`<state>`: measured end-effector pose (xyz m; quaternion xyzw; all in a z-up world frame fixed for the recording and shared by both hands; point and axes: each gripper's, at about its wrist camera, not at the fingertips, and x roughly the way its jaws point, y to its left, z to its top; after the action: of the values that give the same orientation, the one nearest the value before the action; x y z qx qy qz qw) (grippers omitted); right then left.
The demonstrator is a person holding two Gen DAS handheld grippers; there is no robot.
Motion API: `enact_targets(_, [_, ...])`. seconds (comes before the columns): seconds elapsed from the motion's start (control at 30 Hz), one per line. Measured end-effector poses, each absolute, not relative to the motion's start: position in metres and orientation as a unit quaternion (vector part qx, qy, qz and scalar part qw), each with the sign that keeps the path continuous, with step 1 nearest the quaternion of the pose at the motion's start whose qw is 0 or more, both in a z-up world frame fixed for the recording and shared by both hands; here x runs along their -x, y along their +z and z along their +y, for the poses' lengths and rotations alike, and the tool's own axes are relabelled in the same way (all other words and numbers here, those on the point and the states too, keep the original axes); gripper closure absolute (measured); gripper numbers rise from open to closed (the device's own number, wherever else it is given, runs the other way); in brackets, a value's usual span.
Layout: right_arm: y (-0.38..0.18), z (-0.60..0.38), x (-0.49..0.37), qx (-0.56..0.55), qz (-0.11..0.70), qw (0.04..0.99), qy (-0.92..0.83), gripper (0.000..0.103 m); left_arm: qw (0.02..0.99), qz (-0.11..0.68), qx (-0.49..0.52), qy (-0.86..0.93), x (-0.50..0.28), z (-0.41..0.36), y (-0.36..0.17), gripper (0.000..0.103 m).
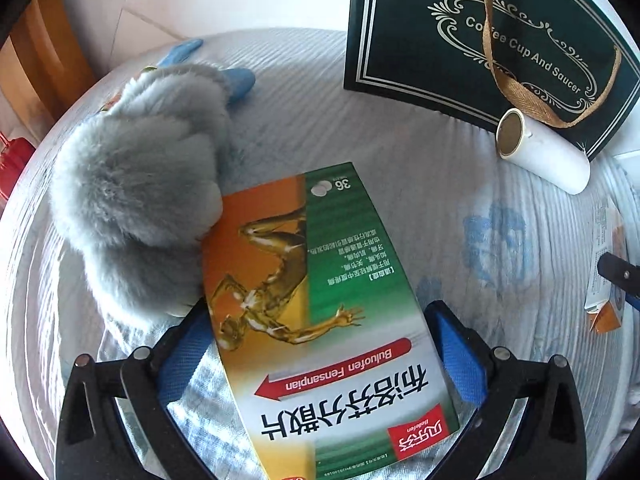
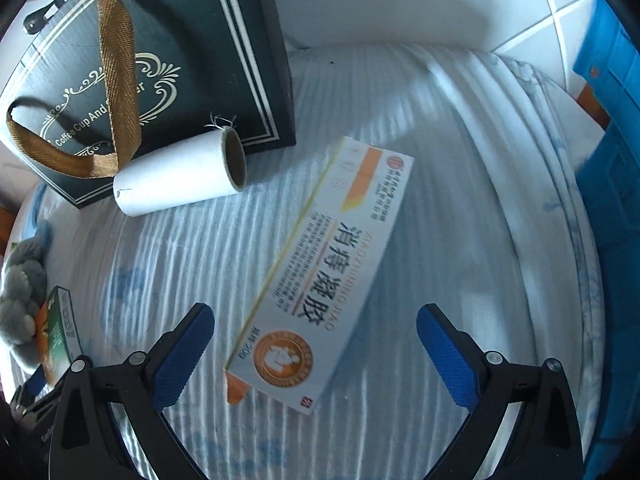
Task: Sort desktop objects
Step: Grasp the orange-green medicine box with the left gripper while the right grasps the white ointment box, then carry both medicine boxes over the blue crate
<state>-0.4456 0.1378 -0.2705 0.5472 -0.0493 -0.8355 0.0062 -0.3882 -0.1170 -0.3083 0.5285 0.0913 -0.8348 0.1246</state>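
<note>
striped white cloth surface [image 2: 420, 128], tiled floor beyond, left gripper [image 1: 320, 344] spread around green medicine box [image 1: 320, 300], right gripper [image 2: 316, 332] wide open over white medicine box [image 2: 320, 272], plush toy [image 1: 136, 200] half hidden.

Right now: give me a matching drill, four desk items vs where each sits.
Items:
1. green-orange box
2. white box
3. roll
4. plush

Places:
A. against the dark gift box
B. between the open right gripper fingers
C. between the left gripper fingers
D. beside the green-orange box, touching its edge

Pairs: 1-C, 2-B, 3-A, 4-D
</note>
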Motion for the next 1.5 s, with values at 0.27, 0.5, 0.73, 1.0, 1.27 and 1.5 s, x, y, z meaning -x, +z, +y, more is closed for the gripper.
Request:
enact_targets(0.27, [-0.265,0.13,0.43,-0.549,-0.021,0.021,-0.835,0.052,0.116,0.085,-0.526,-0.838,0.361,-0.117,-0.312,0.008])
enact_targets(0.5, [-0.241,0.123,0.346,-0.546,-0.017,0.067,-0.835,0.054,0.095,0.07,-0.515,-0.849,0.282,-0.115,-0.297,0.011])
enact_targets(0.73, [-0.208,0.109,0.259,-0.527,0.022,0.095,-0.844,0.055,0.072,0.063,-0.493,-0.865,0.234,-0.098,-0.247,0.012])
enact_targets(1.0, [-0.154,0.106,0.193,-0.472,0.027,0.111,-0.874,0.055,0.058,0.055,-0.427,-0.901,0.178,-0.075,-0.179,0.012])
enact_targets(1.27, [-0.049,0.141,0.121,-0.337,0.012,0.091,-0.937,0.055,0.01,0.026,-0.313,-0.949,0.134,-0.029,-0.083,0.012])
enact_targets(1.5, [0.03,0.205,0.044,-0.231,-0.013,0.045,-0.972,0.055,-0.091,0.021,-0.227,-0.969,0.101,0.047,-0.002,0.012])
